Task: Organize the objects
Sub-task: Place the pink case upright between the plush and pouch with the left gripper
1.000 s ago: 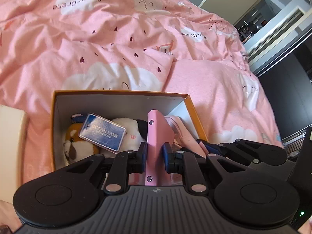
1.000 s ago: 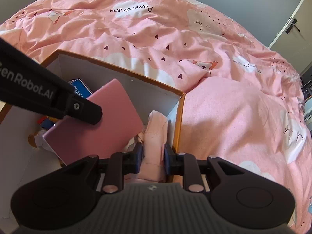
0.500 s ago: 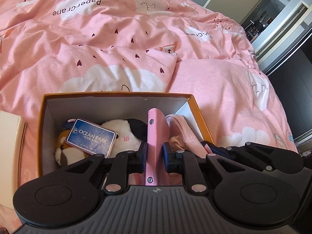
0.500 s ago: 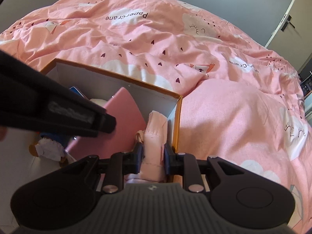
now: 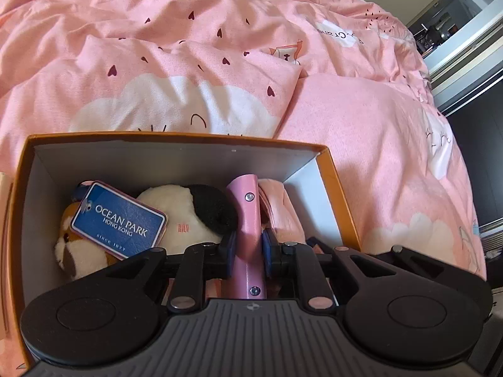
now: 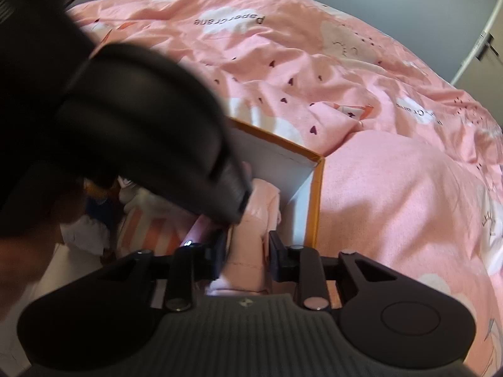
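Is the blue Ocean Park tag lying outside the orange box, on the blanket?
No, the Ocean Park tag lies inside the orange box, on the plush toys.

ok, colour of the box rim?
Orange, with a white inside; the box shows best in the left wrist view.

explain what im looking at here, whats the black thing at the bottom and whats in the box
The black thing is a hand-held two-finger gripper; a person carries one in each hand, each with a camera looking along its fingers. So there are two pictures, one per hand. Both point down into an orange box on a pink bed. The left gripper is shut on a pink case. The right gripper is opening around a pink cloth. The box also holds plush toys and a blue tag.
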Demonstrator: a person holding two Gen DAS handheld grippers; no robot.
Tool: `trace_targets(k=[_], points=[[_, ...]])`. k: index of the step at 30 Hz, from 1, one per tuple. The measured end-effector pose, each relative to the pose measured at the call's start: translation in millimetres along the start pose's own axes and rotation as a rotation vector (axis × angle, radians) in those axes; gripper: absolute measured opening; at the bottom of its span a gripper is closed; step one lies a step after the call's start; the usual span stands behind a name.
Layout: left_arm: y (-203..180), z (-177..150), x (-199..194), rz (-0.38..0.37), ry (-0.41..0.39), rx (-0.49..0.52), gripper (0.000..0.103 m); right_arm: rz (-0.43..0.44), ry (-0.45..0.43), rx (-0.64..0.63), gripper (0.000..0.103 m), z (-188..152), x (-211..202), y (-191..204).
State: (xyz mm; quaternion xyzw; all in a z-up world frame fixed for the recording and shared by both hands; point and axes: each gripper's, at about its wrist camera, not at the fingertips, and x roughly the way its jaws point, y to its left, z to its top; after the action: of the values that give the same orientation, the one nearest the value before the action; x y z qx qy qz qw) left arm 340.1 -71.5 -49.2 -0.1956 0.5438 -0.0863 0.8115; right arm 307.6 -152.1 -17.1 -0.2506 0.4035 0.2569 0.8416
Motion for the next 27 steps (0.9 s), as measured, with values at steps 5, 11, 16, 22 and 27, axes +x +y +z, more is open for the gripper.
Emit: trace_targets(k=[5,11,16,22,27], points=[[8.2,3.0,-5.9,-0.042,0.013,-0.007,0.027,0.027,-0.006,-0.045,0.039,-1.7,-5.7,0.5],[6.7,-0.5,-34.1,-0.067,-0.050,0.051,0.035,0.037,-0.016,-0.096,0.050,-3.0,-25.4,0.5],[7.7,-11.8,-57.1,-0.053,-0.070,0.097,0.033,0.053,-0.011,-0.160,0.048,-12.9,-40.7,3.3],[16.2,-48.6,-81.0,0.011,-0.114,0.128,0.033,0.044,-0.018,-0.165,0.049,-21.5,-48.6,13.5],[21.5,-81.9,-109.9,0.071,-0.230,0.151,0.032,0.020,-0.002,-0.033,0.047,-27.6,-47.6,24.7]])
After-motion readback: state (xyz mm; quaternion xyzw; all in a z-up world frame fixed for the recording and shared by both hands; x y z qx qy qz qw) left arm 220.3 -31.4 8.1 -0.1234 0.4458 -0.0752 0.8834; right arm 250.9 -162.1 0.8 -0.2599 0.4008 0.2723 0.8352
